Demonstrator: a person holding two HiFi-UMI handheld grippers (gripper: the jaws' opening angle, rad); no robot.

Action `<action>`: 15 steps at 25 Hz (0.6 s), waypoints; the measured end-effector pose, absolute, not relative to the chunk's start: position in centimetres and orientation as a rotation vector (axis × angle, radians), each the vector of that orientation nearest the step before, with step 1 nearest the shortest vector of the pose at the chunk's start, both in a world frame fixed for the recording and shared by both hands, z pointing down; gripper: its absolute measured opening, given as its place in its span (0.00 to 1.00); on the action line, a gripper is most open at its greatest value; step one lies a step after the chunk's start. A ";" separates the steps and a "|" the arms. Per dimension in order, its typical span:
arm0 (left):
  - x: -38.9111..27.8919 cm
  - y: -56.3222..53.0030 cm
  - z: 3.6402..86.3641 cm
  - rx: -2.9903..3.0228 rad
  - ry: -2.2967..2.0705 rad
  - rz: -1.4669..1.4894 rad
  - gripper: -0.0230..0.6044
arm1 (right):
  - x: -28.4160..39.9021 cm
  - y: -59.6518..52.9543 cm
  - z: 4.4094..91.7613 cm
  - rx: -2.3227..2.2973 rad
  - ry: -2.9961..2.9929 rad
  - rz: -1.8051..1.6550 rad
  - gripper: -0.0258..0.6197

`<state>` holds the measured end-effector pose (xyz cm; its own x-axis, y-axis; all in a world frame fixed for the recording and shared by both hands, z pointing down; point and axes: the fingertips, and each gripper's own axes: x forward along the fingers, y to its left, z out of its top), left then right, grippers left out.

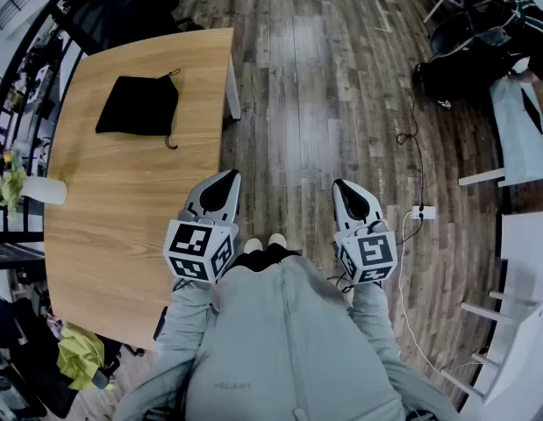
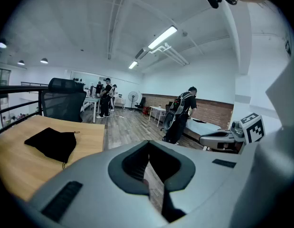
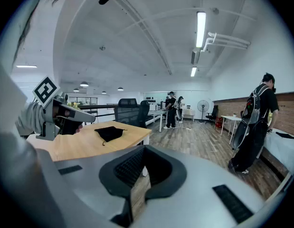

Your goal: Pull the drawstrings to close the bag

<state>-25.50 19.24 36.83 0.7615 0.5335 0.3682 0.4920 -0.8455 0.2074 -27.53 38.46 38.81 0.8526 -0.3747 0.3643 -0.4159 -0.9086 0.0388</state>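
Two grippers sit low in the head view, both closed with nothing held. The left gripper [image 1: 227,176] is at lower centre-left, overlapping the right edge of the table [image 1: 122,226]. The right gripper [image 1: 342,186] is at lower centre-right, over the floor [image 1: 297,103]. Each gripper's own view shows its jaws touching at the tips, with only floor visible through the gap below them.

The black bag [image 1: 139,105] lies flat on the table in the upper left of the head view, well apart from both grippers. Its drawstrings [image 1: 171,139] are thin dark cords that are hard to follow. One short loop hangs off the bag's lower right corner and another bit shows at its upper right corner. I cannot tell whether the mouth is open or drawn.

The frame cuts off the table's left side, and its lower right corner goes behind the left gripper and the person's grey jacket [image 1: 280,349].

The gripper views look level across the room and show what the head view does not:
- an office chair [image 2: 63,106] behind the table
- two people [image 2: 106,98] at a far desk
- a person with a backpack [image 2: 182,113] right of centre
- a fan [image 2: 133,99]
- ceiling lights [image 2: 162,37]

Only the head view shows the white cable [image 1: 403,279] running down the floor beside the right gripper.
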 end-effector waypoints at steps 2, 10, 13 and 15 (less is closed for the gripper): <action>-25.2 19.5 37.0 2.863 0.850 0.646 0.08 | -27.3 38.8 38.9 2.908 -0.619 0.528 0.07; -24.6 20.2 37.6 2.876 0.849 0.636 0.08 | -27.1 39.8 39.6 2.932 -0.628 0.517 0.07; -24.3 19.9 37.8 2.877 0.854 0.640 0.08 | -26.6 39.7 39.7 2.947 -0.618 0.517 0.07; -23.9 19.5 37.8 2.882 0.864 0.641 0.08 | -26.2 39.5 39.7 2.960 -0.603 0.518 0.08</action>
<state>-23.92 19.49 37.77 0.7556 0.5394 0.3716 0.5121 -0.8402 0.1783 -26.20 39.46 39.73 0.8656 -0.3668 0.3410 -0.3927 -0.9197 0.0074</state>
